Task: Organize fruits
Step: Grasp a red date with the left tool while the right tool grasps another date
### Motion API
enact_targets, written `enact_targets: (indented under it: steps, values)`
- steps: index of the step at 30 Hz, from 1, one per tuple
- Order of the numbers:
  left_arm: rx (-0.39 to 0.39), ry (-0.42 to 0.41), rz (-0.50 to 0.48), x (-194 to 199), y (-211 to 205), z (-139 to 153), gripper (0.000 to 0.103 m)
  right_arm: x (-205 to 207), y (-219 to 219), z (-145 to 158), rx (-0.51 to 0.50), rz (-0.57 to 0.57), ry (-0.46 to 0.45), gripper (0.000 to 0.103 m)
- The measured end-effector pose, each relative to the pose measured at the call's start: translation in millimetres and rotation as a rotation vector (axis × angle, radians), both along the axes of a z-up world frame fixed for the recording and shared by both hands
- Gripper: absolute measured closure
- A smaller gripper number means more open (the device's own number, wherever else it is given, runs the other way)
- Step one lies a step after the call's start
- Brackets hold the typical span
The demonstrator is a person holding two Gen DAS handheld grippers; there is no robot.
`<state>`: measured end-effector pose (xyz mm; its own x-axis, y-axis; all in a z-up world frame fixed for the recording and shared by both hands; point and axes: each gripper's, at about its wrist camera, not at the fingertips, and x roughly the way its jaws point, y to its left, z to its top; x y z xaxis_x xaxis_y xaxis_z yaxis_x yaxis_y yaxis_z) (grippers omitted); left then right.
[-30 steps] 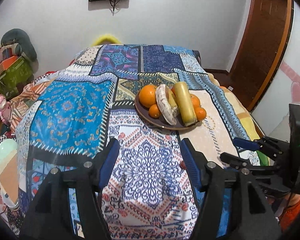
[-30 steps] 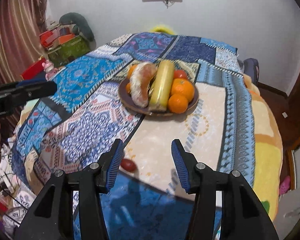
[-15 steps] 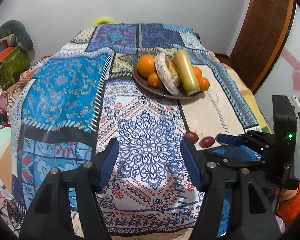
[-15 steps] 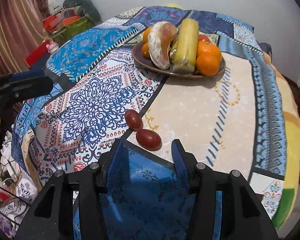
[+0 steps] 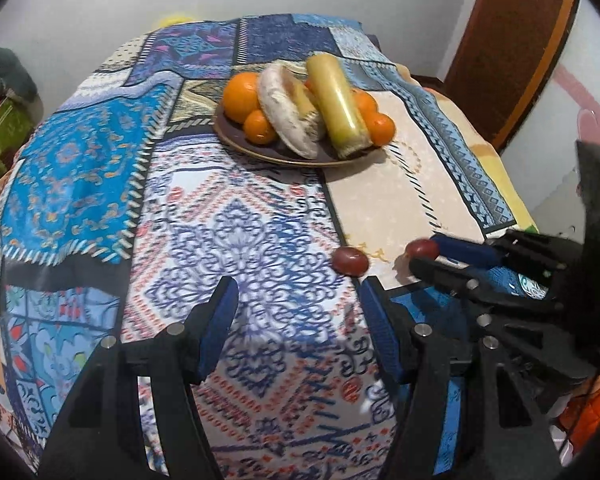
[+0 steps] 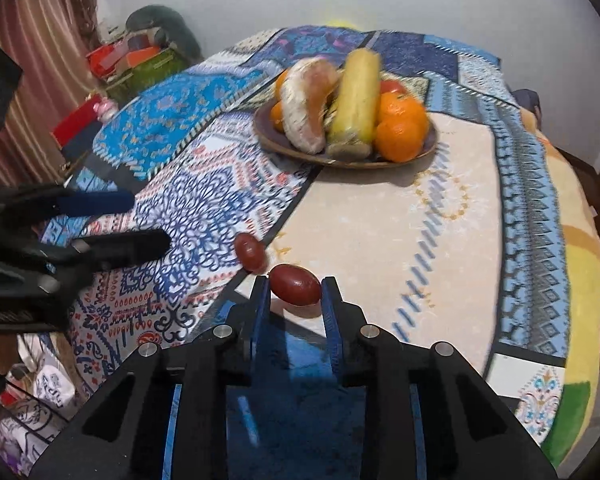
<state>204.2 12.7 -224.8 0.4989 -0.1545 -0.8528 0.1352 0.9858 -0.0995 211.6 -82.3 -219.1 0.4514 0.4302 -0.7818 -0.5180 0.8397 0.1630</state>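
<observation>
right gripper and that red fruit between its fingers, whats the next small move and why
Probably lift it slightly, then carry it toward the plate. The right gripper looks closed on the nearer red fruit, which seems still low over the patterned cloth. The other red fruit lies just beside it, so rising first avoids nudging it.

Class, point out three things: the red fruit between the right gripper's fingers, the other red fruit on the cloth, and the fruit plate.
Gripped red fruit [image 6: 295,285], right wrist view, middle of its skin.
Loose red fruit [image 6: 251,252], right wrist view, its centre.
Fruit plate [image 6: 342,163], right wrist view, bare front rim.
</observation>
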Motion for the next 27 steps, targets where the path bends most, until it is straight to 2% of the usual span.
enact_targets:
  steps: [8,12,16,20,27]
  values:
    - [-0.005,0.027,-0.053,16.4,-26.8,-14.8,0.040,8.4,-39.5,13.1,0.038,-0.098,-0.022,0.079]
    - [-0.012,0.052,-0.063,24.6,-34.0,-24.7,0.052,12.7,-52.4,14.5,0.050,-0.131,-0.020,0.079]
    - [-0.019,0.074,-0.065,31.5,-38.4,-34.4,0.060,15.6,-55.4,13.8,0.053,-0.138,-0.017,0.079]
    - [-0.008,0.053,-0.072,32.1,-41.2,-35.6,0.073,16.9,-52.1,11.5,0.049,-0.130,-0.012,0.079]
    - [-0.026,0.037,-0.054,32.3,-28.1,-31.2,0.075,19.9,-45.5,14.5,0.035,-0.109,-0.025,0.079]
